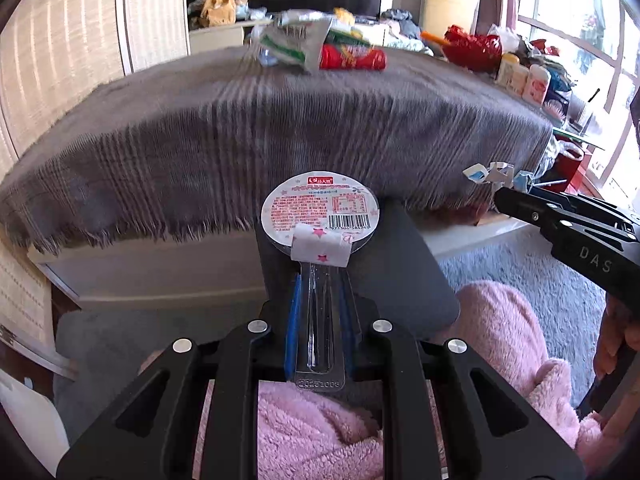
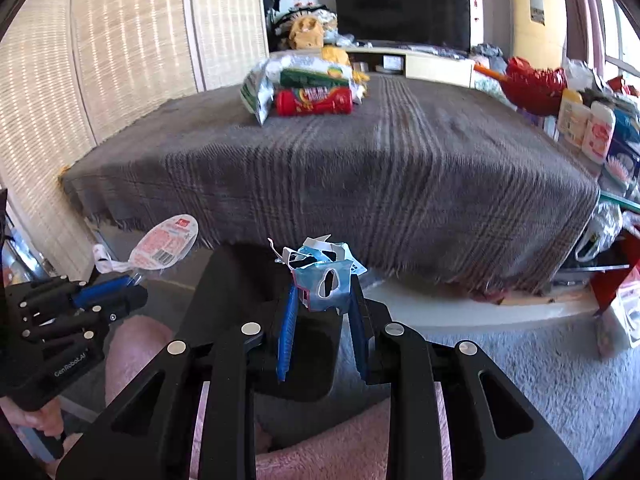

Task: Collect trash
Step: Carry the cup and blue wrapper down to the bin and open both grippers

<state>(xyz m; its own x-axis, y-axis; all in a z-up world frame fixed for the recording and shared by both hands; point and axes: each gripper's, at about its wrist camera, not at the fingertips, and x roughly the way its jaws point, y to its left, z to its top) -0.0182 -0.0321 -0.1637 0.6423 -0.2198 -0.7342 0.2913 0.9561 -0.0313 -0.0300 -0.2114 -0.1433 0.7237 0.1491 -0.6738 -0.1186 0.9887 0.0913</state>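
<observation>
My left gripper (image 1: 320, 280) is shut on the stem of a clear plastic spoon-shaped pack with a round pink-and-white label (image 1: 320, 210); the same pack (image 2: 166, 242) shows in the right wrist view, sticking out of the left gripper (image 2: 120, 284). My right gripper (image 2: 324, 292) is shut on a crumpled blue-and-white wrapper (image 2: 320, 276), which also shows at the right gripper (image 1: 500, 196) in the left wrist view. Both hang in front of the near edge of a table under a grey cloth (image 2: 360, 168). A red can (image 2: 314, 102) and green-white bags (image 2: 280, 76) lie at its far side.
A dark flat-sided object (image 1: 380, 264) stands just below and behind both grippers, over pink fluffy fabric (image 1: 320, 432). Grey carpet (image 2: 540, 360) spreads to the right. Bottles (image 2: 588, 124) and red bags crowd the table's right side. A woven screen (image 2: 120, 60) closes off the left.
</observation>
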